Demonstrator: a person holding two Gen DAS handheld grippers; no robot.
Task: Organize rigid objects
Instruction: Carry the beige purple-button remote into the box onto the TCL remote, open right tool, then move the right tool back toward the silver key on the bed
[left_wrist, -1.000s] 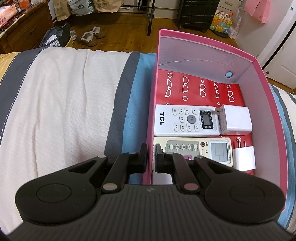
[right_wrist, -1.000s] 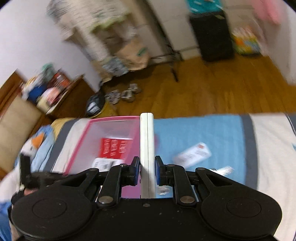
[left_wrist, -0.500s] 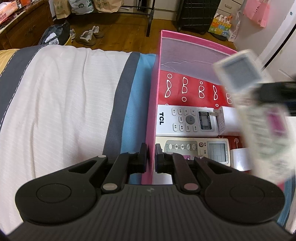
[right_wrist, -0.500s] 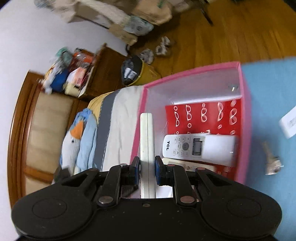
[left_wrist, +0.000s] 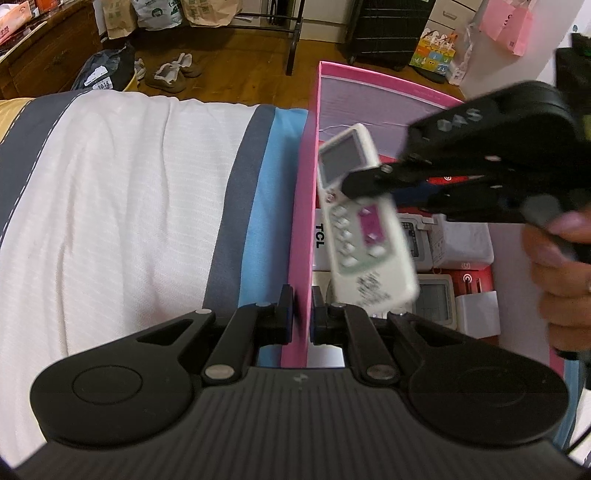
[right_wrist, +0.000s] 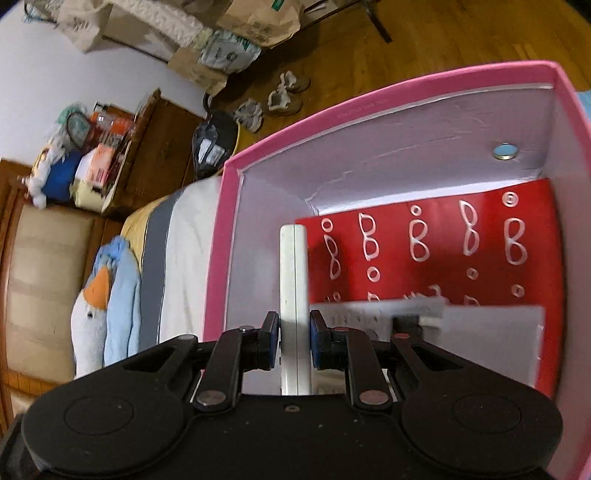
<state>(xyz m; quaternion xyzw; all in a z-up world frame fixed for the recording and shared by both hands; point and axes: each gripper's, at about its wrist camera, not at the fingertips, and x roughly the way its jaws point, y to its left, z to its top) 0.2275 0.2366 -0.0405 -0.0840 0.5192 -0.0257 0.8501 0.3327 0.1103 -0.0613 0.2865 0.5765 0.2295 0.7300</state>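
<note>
A pink box (left_wrist: 301, 221) sits on a striped bed (left_wrist: 129, 206). The left gripper (left_wrist: 300, 317) is pinched on the box's near side wall, one pad outside, one inside. The right gripper (right_wrist: 293, 334) is clamped on a white remote (left_wrist: 364, 229), held tilted above the box's contents, its screen end pointing away toward the far wall. A person's hand (left_wrist: 557, 266) grips the right tool's handle.

Counted from the left wrist view: three remotes in all, one held in the air and two lying flat on the box's red floor (right_wrist: 461, 240), a TCL remote (left_wrist: 320, 236) and a second remote (left_wrist: 436, 297) nearer the camera (both partly hidden by the held one). Two white chargers (left_wrist: 465, 245) lie at the remotes' right ends, one beside each.

On the wooden floor (left_wrist: 240, 74) beyond the bed, one pair of shoes (left_wrist: 173, 72).
</note>
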